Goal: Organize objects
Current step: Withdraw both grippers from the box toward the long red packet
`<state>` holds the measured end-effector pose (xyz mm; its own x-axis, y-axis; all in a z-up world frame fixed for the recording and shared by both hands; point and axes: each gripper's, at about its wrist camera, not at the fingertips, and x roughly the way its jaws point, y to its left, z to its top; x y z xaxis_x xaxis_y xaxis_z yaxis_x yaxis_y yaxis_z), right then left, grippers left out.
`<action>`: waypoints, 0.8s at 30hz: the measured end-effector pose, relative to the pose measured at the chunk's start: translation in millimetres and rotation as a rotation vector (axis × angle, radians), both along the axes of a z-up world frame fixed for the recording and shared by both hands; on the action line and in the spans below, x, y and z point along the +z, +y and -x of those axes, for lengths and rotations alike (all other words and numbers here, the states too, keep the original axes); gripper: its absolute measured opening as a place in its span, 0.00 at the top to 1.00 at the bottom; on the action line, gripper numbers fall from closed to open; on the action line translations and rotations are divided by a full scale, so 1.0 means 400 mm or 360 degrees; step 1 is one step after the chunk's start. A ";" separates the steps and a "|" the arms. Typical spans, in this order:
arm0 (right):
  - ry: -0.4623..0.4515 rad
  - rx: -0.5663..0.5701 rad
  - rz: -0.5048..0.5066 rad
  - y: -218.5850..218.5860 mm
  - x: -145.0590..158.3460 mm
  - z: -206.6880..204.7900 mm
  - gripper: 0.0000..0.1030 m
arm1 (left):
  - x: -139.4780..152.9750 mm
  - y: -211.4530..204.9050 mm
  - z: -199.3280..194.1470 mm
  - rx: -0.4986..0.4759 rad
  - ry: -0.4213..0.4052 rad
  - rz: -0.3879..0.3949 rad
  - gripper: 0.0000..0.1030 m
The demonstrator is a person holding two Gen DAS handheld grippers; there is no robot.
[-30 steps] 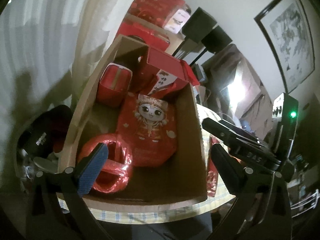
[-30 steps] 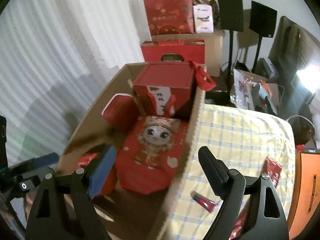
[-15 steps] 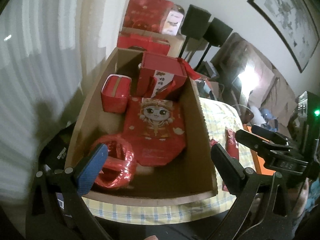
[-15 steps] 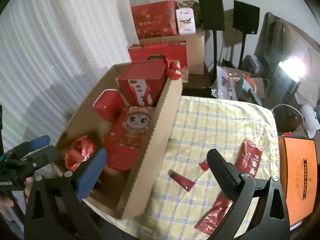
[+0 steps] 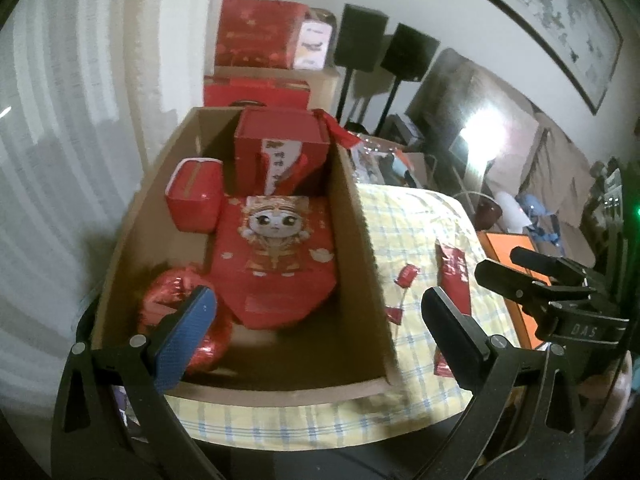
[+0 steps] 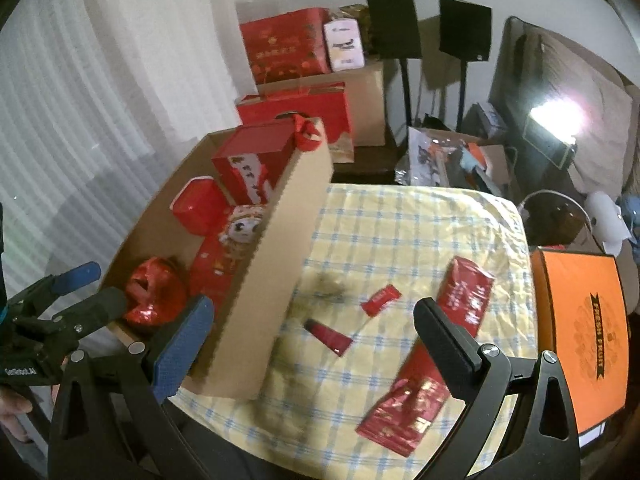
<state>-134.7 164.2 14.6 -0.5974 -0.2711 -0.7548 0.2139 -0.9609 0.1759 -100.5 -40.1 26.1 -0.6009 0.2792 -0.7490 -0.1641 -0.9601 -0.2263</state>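
The view from both wrists has swung from the inside of the open brown cardboard box (image 6: 256,280) toward the yellow-and-blue checked tablecloth (image 6: 400,232) to its right. A second ago the right claw looked down onto the packed box; now it looks at the loose items on the cloth. I read that as one drop-off finished and the next pickup starting.

At far left, the box holds a crumpled shiny red foil ring (image 5: 176,300) in its near-left corner, a small rounded red tin (image 5: 196,196) farther back, a flat red pouch printed with a cartoon doll (image 5: 276,256) in the middle, and a tall red gift box with a white label (image 5: 280,148) at the far end.

The left gripper (image 5: 316,332) is spread wide with nothing in it, hanging over the box's near edge, its blue pad in front of the foil ring.

The right gripper (image 6: 308,344) is also gaping wide and empty. Between its fingers, slightly farther off, lies a small dark-red tube (image 6: 328,336); just beyond sits a small red sachet (image 6: 380,300). Farther right lies a long red packet with gold lettering (image 6: 464,296), and close under the right finger a larger red foil packet (image 6: 404,412). At the far right edge rests an orange box lid (image 6: 580,340).
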 end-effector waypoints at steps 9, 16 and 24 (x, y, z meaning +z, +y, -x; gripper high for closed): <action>-0.0025 -0.0133 -0.0035 0.129 -0.030 -0.019 0.02 | -0.033 0.125 -0.012 -0.0144 -0.0021 0.0014 0.00; -0.0053 -0.0270 -0.0055 0.233 -0.068 -0.036 0.02 | -0.074 0.232 -0.016 -0.0254 -0.0048 0.0003 0.00; -0.0098 -0.0408 -0.0096 0.332 -0.130 -0.053 0.02 | -0.129 0.334 -0.015 -0.0338 -0.0085 0.0003 0.01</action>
<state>-113.3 297.1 -37.5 -0.5932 -0.0704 -0.8020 -0.0471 -0.9914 0.1219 -94.6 93.3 -25.6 -0.4883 0.3941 -0.7786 -0.3506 -0.9057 -0.2385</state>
